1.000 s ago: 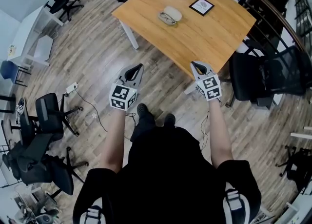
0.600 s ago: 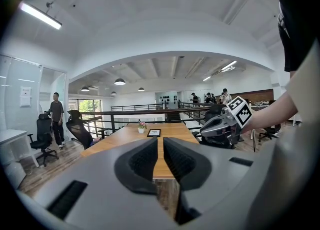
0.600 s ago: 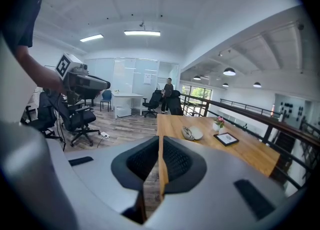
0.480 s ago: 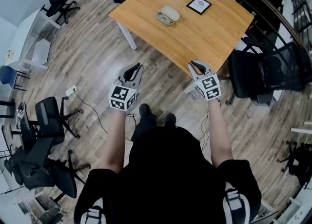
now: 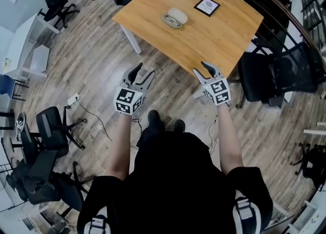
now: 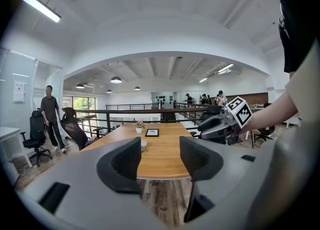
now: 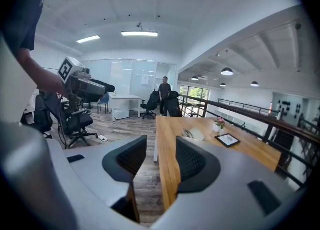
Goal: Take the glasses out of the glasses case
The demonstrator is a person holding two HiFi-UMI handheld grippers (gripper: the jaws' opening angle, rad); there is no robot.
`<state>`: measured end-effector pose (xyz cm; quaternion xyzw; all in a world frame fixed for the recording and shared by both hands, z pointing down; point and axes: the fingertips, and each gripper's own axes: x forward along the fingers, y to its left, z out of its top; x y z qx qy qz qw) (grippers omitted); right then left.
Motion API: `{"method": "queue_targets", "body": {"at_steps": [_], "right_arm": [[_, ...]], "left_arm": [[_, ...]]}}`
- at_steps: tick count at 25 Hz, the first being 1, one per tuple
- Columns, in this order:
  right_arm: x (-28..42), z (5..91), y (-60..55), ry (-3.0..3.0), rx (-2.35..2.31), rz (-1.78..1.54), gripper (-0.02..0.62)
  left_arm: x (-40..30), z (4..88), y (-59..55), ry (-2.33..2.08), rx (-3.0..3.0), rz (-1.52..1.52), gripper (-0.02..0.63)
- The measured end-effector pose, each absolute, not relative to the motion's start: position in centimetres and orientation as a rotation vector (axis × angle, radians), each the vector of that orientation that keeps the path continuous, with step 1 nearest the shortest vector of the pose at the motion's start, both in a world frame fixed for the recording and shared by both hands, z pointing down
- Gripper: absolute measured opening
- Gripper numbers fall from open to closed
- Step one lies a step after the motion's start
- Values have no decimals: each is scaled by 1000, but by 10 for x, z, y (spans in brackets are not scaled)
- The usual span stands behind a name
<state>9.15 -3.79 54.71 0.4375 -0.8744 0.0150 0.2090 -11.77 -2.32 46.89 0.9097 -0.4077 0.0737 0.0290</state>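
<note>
You are holding the left hand-held gripper (image 5: 144, 71) over the floor and the right hand-held gripper (image 5: 199, 67) just at the near edge of the worktop (image 5: 219, 39). Both pairs of jaws have just been opening and are now standing spread, with nothing between them. The case (image 5: 180, 14) is lying well ahead of both, toward the worktop's far side, and the glasses (image 5: 172, 21) are touching its near-left edge, though it is too small to tell whether they are sitting inside it.
</note>
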Motion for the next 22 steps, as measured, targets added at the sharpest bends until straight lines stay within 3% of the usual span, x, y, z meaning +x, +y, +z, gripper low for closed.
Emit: {"method": "queue_targets", "body": {"at_steps": [11,22], "right_arm": [[64,547,-65,-2407,1275,76,204],[12,548,-106,-2356,1359,104,155]], "left_arm": [[-145,470,-61,-1176,2835,208,247],[-199,476,-115,-1052,2864,207,246]]}}
